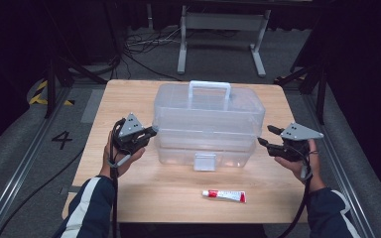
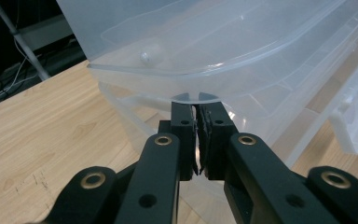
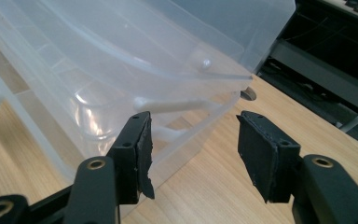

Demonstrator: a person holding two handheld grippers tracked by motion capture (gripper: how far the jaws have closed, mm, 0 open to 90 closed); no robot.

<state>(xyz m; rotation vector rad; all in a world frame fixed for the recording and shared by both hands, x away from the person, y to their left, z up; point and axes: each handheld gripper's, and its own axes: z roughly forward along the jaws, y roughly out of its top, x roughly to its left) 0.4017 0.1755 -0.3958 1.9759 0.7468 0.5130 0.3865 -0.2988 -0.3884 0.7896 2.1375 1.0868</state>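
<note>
Two grippers at work, one per hand. Left gripper [image 1: 149,133] closed tight at the left end of one clear plastic storage box [image 1: 206,116], jaws pinched together with barely a sliver between the pads [image 2: 186,140], tips tucked right under a small curved tab [image 2: 198,97] on the lid's rim; whether the pads actually pinch any plastic cannot be told. Right gripper [image 1: 264,136] open at the box's right end, jaws spread well apart around the corner of the rim, holding nothing, one pad [image 3: 142,154] just beside the box wall, the other pad [image 3: 261,154] over bare wood.

Outward from the claws: the box itself, set mid-table, slightly toward the far edge, translucent, one carrying handle [image 1: 209,89] standing upright on the lid, one latch [image 1: 205,161] on the near face, lid edge appearing slightly lifted off the base at both ends in the gripper views. One grey three-cornered plate atop each gripper. Two hands, two dark sleeves with a white stripe, entering from the near side.

One white tube with red markings [image 1: 223,195] lying flat on the near part of one wooden table [image 1: 129,94], well apart from both grippers, right of centre. Beyond the far edge, one grey metal frame [image 1: 223,34] and cables on the floor.
</note>
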